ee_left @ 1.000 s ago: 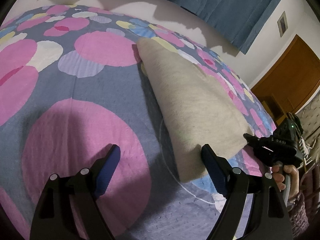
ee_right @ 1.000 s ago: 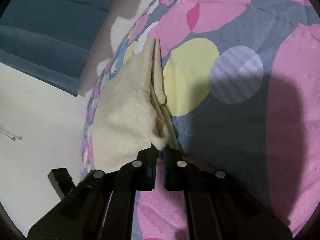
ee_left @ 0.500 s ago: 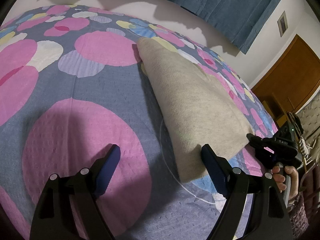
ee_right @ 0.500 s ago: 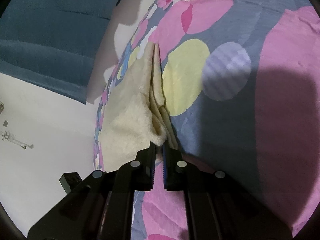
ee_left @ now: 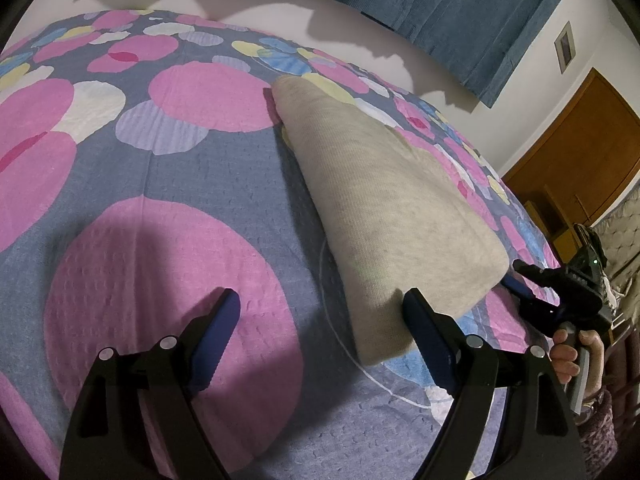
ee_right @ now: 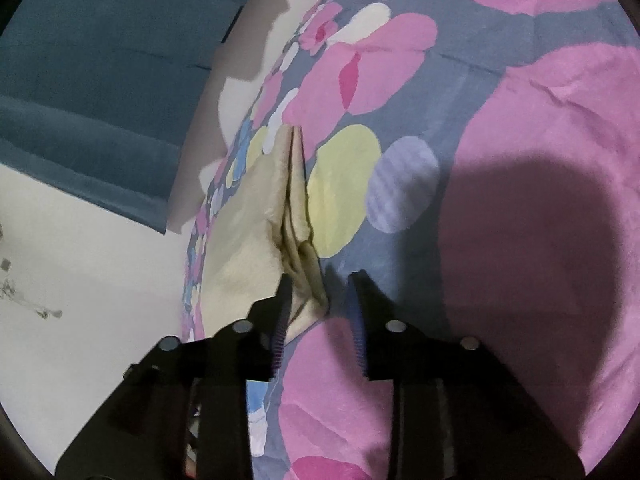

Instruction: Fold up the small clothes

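The right gripper (ee_right: 320, 292) has just been opening: its jaws now stand partly apart, with the corner of the folded cream cloth (ee_left: 384, 208) between them but no longer pinched, which reads as letting the finished fold settle onto the bedspread (ee_left: 224, 184). In the left wrist view the same gripper (ee_left: 516, 280) sits at the cloth's near right corner, the person's hand (ee_left: 572, 354) on its handle. The left gripper (ee_left: 320, 320) hangs wide and empty just beside the cloth's near edge — probably waiting clear of the fabric (its right finger overlaps that edge in view; contact is unclear).

The cloth lies on the flowered bedspread as a long tapering wedge, soft and fleecy, doubled over — its layered edges show as a seam down the middle in the right wrist view.
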Tool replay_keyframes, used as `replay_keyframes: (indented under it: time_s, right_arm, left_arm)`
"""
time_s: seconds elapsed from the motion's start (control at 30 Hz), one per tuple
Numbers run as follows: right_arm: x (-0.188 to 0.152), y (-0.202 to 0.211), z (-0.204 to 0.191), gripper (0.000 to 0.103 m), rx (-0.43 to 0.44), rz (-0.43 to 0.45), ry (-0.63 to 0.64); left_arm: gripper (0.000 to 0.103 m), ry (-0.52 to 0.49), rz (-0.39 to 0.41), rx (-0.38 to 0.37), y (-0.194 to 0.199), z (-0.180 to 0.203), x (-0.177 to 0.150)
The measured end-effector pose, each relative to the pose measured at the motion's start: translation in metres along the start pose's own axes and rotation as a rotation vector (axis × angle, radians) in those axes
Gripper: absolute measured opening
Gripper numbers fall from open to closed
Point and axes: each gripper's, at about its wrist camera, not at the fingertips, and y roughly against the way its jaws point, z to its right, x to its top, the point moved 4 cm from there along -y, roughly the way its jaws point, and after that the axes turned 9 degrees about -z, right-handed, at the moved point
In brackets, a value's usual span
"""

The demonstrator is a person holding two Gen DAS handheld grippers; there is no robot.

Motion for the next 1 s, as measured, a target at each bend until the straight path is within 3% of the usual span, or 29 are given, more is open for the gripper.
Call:
replay_keyframes:
  time_s: [0.27,0.4,0.47,0.77,1.0]
  right_arm:
    - [0.001,-0.023,-0.021,0.039,-0.135,-0.023,0.113]
    - [-0.001,-0.038,-0.029,0.022,-0.225,-0.048,0.180]
    - [-0.002,-0.043,-0.031,0.019,-0.250,-0.058,0.212]
    - [0.002,-0.040,-0.022,0.017,-0.163,-0.086,0.166]
    - [0.008,-0.029,-0.027,0.034,-0.126,-0.099,0.177]
  left_arm:
    - [0.083,-0.001,-0.001,0.003,-0.001,0.001,0.000]
    - [0.083,-0.005,-0.001,0.010,-0.001,0.001,0.000]
    - [0.083,-0.008,-0.004,0.017,-0.001,0.002,0.000]
    - [0.083,-0.028,-0.013,0.053,-0.002,0.006,0.000]
    - [0.083,0.019,-0.015,0.000,0.005,0.001,0.003]
